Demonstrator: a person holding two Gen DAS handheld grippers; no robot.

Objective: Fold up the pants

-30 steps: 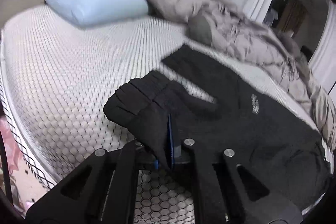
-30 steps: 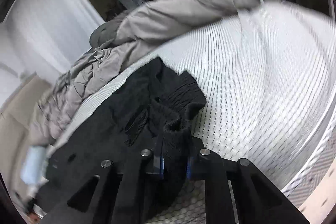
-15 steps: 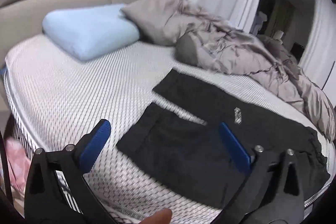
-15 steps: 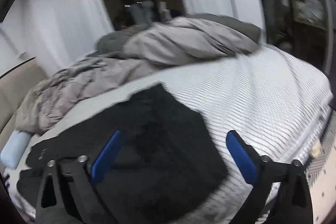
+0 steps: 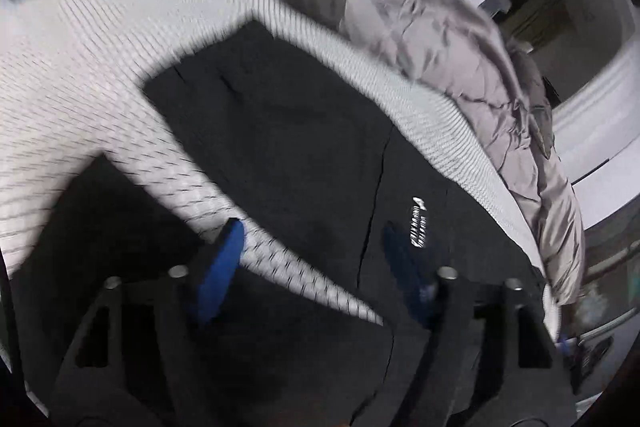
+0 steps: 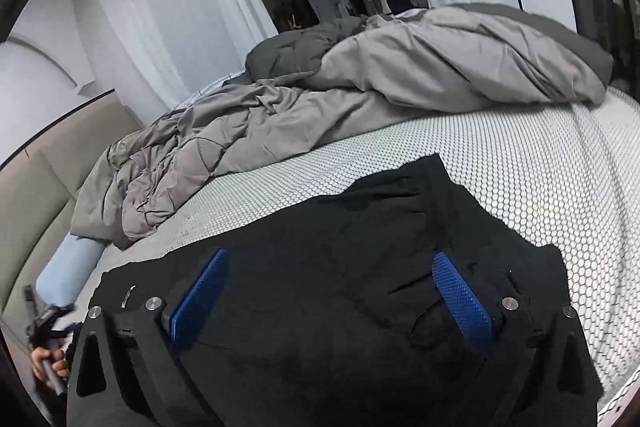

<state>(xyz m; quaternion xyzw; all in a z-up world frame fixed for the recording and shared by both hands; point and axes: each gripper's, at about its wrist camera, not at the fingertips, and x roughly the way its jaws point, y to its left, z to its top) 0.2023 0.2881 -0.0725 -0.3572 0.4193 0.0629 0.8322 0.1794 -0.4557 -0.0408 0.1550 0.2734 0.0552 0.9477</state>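
Note:
The black pants lie flat on the white honeycomb mattress, their two legs spread in a V with a white logo on the far one. My left gripper hovers over the crotch of the V. Its jaws are closing, and the blue pads press on nothing. In the right wrist view the waist end of the pants lies under my right gripper, which stands wide open above the cloth with nothing held.
A crumpled grey duvet runs along the far side of the bed, close behind the pants. A light blue pillow lies by the beige headboard. A hand shows at the lower left. White curtains hang behind.
Both grippers were shut on bunched pants fabric, then let go and opened wide. The pants now lie spread flat. The left gripper has swung over the legs and narrowed; the right has drawn back and up.

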